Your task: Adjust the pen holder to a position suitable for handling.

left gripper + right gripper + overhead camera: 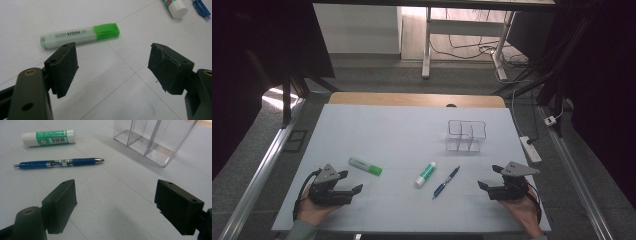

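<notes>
Three loose writing things are being left flat on the pale grey table top [377, 130], and both grippers are being held low at its near edge with nothing between their jaws.

The left gripper [347, 181] is being rested near the table's left corner, its black jaws standing wide apart and empty. It is being aimed at the green-capped, pale-bodied highlighter [80, 35], which is lying on its side just beyond the jaw tips, apart from them and untouched. That aim suggests the highlighter is being lined up as this hand's pick.

The right gripper [490, 177] is being held at the right corner, its jaws likewise spread and empty. Ahead of it the blue ballpoint pen with a clear barrel [58, 162] is lying lengthwise across its line of sight, with the white glue stick with a green label [48, 138] lying just behind the pen, near it but not touching.

The clear plastic desk organiser with divided compartments [466, 135] is being kept upright at the right rear of the table, well apart from the highlighter and nearer to the pen. Its compartments are looking empty, so it is being judged as the place where the three things are meant to go; the sorting is being judged as not yet started.
</notes>
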